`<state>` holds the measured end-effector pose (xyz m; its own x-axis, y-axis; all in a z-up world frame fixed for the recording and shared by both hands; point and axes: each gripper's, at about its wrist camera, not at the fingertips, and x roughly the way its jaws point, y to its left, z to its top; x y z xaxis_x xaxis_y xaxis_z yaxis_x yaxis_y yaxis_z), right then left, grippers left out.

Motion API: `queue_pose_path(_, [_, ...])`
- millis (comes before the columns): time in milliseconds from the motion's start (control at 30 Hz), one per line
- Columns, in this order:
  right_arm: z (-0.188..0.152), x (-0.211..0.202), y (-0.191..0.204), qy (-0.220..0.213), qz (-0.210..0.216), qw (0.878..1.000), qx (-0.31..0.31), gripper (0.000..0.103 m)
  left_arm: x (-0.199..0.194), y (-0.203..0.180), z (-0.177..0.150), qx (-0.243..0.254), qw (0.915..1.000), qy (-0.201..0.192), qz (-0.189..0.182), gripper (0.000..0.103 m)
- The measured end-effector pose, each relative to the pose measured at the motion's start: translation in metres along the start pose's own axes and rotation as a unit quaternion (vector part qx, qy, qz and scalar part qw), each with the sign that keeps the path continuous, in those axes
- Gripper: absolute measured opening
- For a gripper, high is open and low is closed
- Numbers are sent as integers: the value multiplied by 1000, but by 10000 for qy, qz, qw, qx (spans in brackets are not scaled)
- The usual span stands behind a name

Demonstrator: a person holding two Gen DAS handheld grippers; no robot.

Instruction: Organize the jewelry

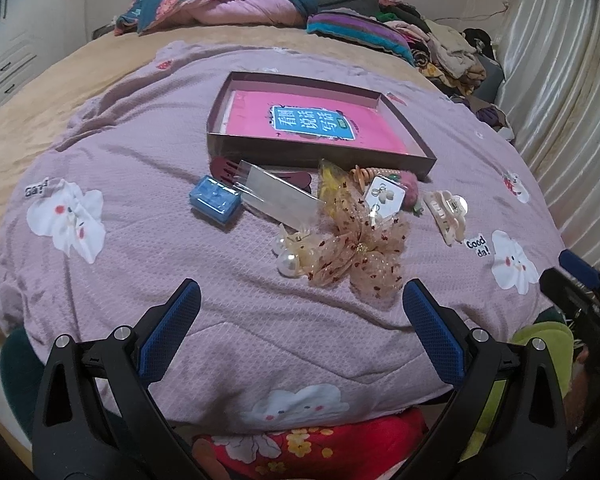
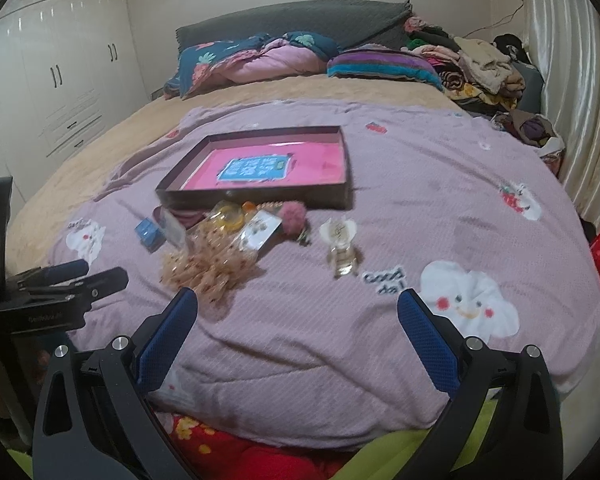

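A shallow brown tray (image 1: 320,156) (image 2: 256,199) with a pink book inside lies on the lilac blanket. Before it sits a jumble of jewelry: a beige mesh bow (image 1: 360,248) (image 2: 208,268), pearl earrings (image 1: 288,258), an earring card (image 1: 384,196) (image 2: 260,230), a cream claw clip (image 1: 446,212) (image 2: 340,246), a blue box (image 1: 216,200) (image 2: 150,234), a clear packet (image 1: 276,192) and a pink pompom (image 1: 410,188) (image 2: 292,216). My left gripper (image 1: 302,300) hangs open just short of the bow. My right gripper (image 2: 298,308) is open too, nearer the claw clip.
Folded quilts (image 2: 252,60) and a striped pillow (image 2: 384,66) lie at the headboard. A clothes heap (image 2: 480,64) fills the far right corner beside a curtain (image 2: 572,80). Wardrobes (image 2: 56,80) stand left. The other gripper shows at each view's edge (image 1: 580,280) (image 2: 60,284).
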<state>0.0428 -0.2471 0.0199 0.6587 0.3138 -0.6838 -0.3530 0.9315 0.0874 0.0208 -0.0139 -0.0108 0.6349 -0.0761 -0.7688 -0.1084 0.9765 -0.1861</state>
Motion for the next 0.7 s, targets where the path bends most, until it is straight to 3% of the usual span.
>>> queue_pose_path(333, [33, 18, -33, 1, -41, 10000, 45, 99, 24, 10, 25, -83, 9995, 261, -132, 95])
queue_pose_path(500, [46, 38, -49, 63, -54, 9999, 72, 99, 43, 11, 33, -40, 9972, 553, -509, 95])
queue_pose_path(700, [53, 67, -70, 220, -64, 9997, 41, 99, 57, -23, 32, 643, 9928, 691, -737, 95])
